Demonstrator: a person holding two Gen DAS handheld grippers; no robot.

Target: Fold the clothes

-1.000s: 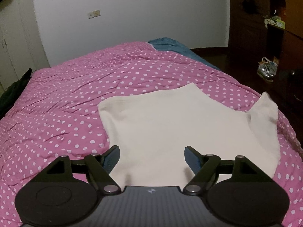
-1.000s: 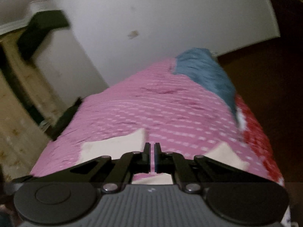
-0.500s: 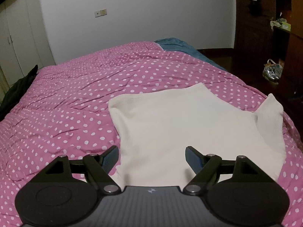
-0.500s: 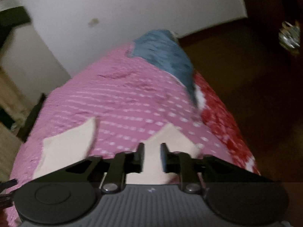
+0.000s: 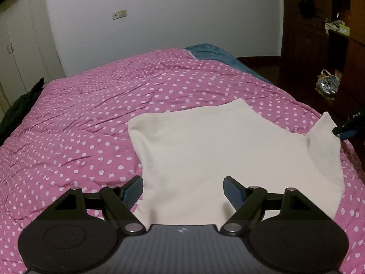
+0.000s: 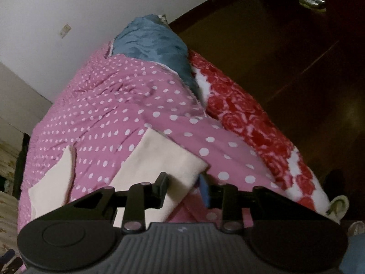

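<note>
Your left gripper (image 5: 183, 188) hovers low over the near edge of the cream garment (image 5: 219, 150), jaws spread wide and holding nothing — likely poised to take that hem. Your right gripper (image 6: 183, 186) is tilted at the bed's side, jaws partly apart with the sleeve (image 6: 164, 159) lying between them; they have not closed on it. Beyond both, the garment lies spread flat on the pink dotted quilt (image 5: 95, 118), one sleeve out toward the right edge. Farther off sit a blue blanket (image 6: 157, 45) and a white wall (image 5: 164, 13).
</note>
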